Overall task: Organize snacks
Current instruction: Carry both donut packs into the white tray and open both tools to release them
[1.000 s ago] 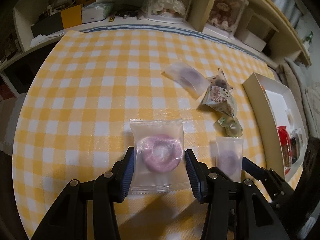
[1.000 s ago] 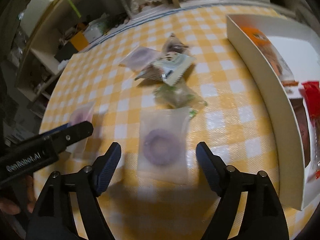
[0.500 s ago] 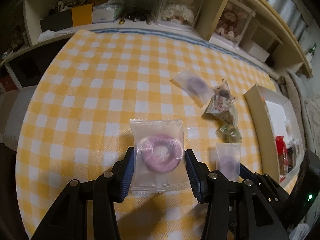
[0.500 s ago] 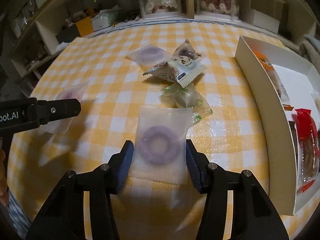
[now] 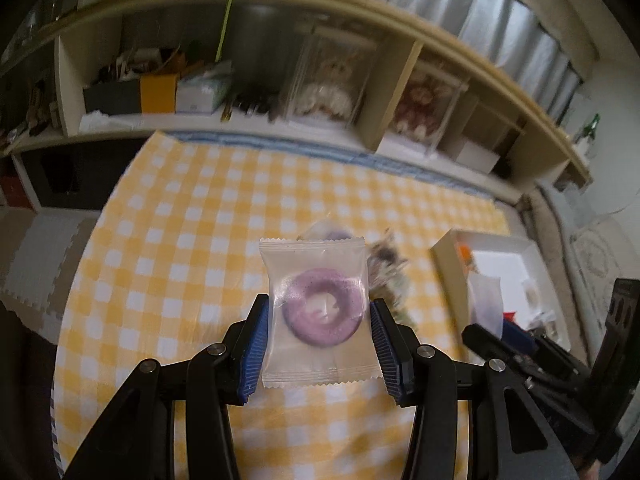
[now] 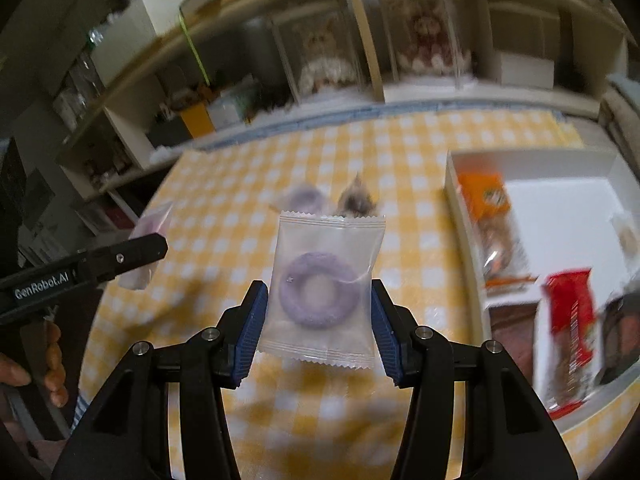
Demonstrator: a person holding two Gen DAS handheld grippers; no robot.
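My left gripper (image 5: 319,308) is shut on a clear packet with a pink-purple ring sweet (image 5: 316,264), held in the air above the yellow checked tablecloth (image 5: 180,240). My right gripper (image 6: 318,286) is shut on a second clear packet with a purple ring (image 6: 324,240), also lifted off the cloth. Each gripper shows at the edge of the other's view, the left gripper (image 6: 152,246) to the left and the right gripper (image 5: 480,332) to the right. A white box (image 6: 460,208) with an orange packet (image 6: 484,196) and a red packet (image 6: 570,308) lies at the right.
Loose snacks stay mid-table: another clear ring packet (image 6: 302,196) and a brown wrapper (image 6: 356,196), blurred. Wooden shelves (image 5: 400,92) with dolls in clear cases and boxes run along the far side. A hand (image 6: 52,360) holds the left gripper's handle.
The right gripper closed on its ring packet. Both grippers then rose from the cloth with their packets, and the views tilted up toward the shelves.
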